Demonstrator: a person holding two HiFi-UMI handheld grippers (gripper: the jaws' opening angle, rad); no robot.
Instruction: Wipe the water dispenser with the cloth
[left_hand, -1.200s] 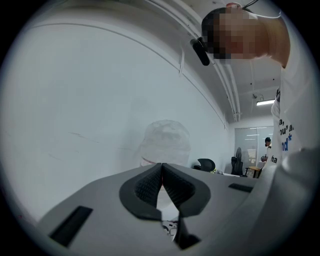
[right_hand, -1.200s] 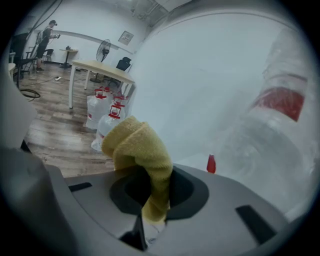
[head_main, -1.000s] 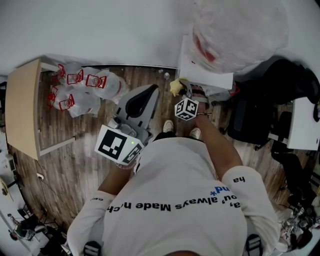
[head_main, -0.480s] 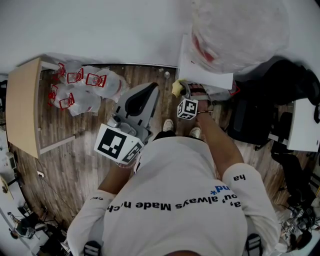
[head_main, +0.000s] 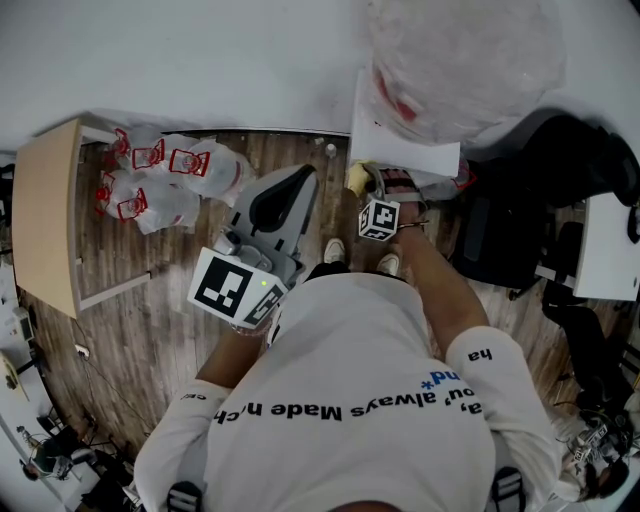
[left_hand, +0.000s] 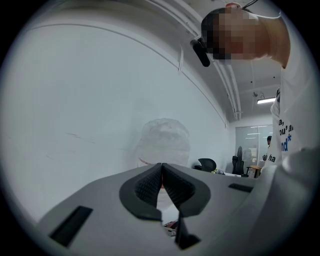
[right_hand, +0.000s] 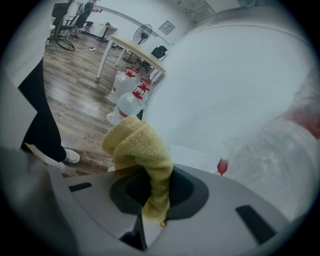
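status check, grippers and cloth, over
Left gripper shut, empty. Right gripper shut on yellow cloth. Cloth up beside water dispenser, contact unclear. Nothing seen between them.

The dispenser (head_main: 400, 140) stands against the wall (head_main: 200, 60), its bottle (head_main: 460, 60) blocking the top; a black chair (head_main: 510, 235) crowds its right side; its left side is open, bare floor (head_main: 150, 310) running to the jugs (head_main: 170, 175) by the table (head_main: 45, 215); the right gripper (head_main: 368, 183), clamped on the cloth (head_main: 355, 176), sits at that open corner; the left gripper (head_main: 296, 180), jaws together, hangs over the floor between.
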